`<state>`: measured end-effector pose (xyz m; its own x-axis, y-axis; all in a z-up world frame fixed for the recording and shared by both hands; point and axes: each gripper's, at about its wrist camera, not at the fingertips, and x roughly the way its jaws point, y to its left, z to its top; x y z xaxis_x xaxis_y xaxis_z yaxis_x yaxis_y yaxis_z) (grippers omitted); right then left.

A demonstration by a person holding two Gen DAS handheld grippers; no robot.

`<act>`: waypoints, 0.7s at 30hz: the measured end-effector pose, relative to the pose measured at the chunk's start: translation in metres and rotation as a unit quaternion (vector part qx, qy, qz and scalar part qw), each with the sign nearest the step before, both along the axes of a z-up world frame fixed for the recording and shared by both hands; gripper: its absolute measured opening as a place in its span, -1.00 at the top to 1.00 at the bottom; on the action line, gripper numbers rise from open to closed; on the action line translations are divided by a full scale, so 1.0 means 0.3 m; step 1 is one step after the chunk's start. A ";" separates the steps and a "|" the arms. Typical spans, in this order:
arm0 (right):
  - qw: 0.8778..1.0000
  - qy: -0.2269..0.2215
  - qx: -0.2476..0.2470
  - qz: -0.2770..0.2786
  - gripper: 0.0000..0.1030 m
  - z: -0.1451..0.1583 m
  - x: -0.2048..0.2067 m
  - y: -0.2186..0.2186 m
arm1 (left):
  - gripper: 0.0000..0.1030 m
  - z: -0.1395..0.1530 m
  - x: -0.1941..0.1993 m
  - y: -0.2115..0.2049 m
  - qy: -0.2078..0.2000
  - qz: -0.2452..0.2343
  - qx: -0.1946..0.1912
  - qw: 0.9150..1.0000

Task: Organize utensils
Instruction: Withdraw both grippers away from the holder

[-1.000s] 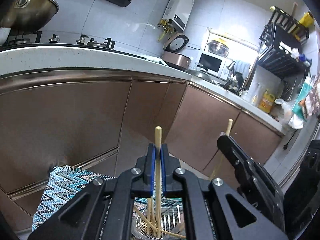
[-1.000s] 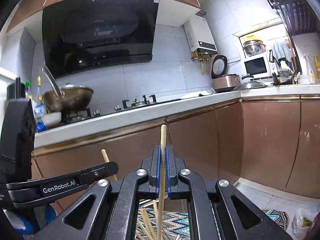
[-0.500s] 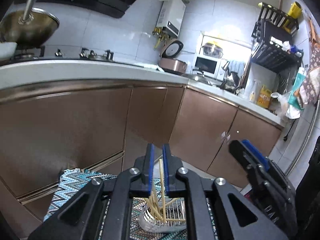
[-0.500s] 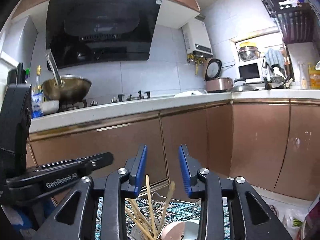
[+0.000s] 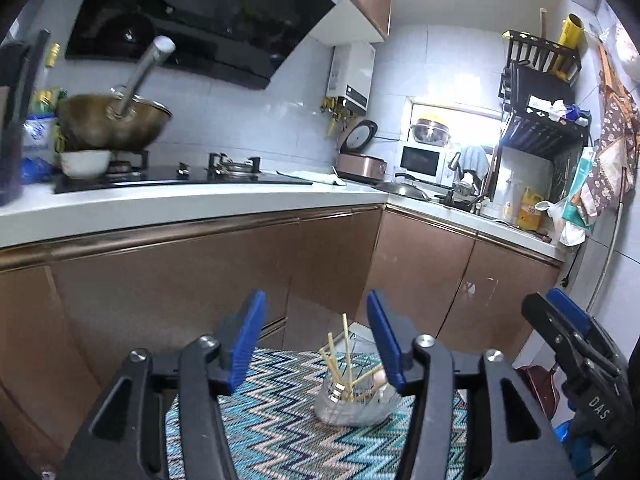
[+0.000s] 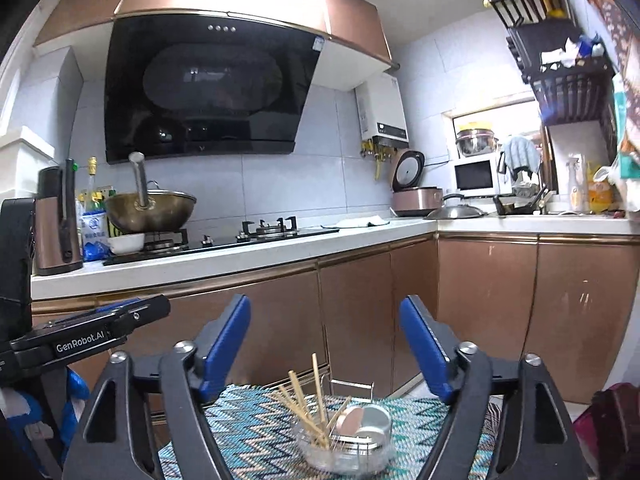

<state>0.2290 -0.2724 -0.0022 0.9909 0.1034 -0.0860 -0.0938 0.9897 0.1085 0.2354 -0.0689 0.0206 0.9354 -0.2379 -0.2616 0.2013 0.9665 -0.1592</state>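
Several wooden chopsticks (image 5: 343,354) (image 6: 308,404) stand loosely in a clear wire holder (image 5: 348,406) (image 6: 344,446) on a zigzag-patterned mat (image 5: 272,428) (image 6: 248,428). A metal cup (image 6: 372,426) lies on its side in the holder. My left gripper (image 5: 316,340) hovers back from the holder with its blue-padded jaws opening and nothing between them. My right gripper (image 6: 325,350) is likewise pulled back, jaws opening, empty. The right gripper's body (image 5: 576,348) shows at the right edge of the left wrist view; the left gripper's body (image 6: 80,334) shows at the left of the right wrist view.
Brown cabinets (image 6: 488,300) and a white L-shaped counter (image 5: 200,200) stand behind the mat. On the counter are a stove with a wok (image 6: 150,210), a rice cooker (image 6: 416,196) and a microwave (image 5: 424,160). A black rack (image 5: 544,92) hangs at the right.
Both grippers were shut on one chopstick each; both have opened, dropped the chopsticks into the holder and drawn back and up, so the holder and mat look farther away.
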 end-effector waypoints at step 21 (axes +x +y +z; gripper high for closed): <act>0.996 0.043 -0.004 -0.076 -1.00 -0.061 -0.487 0.068 | -0.39 -0.019 -0.549 0.099 -0.047 0.096 0.081 0.991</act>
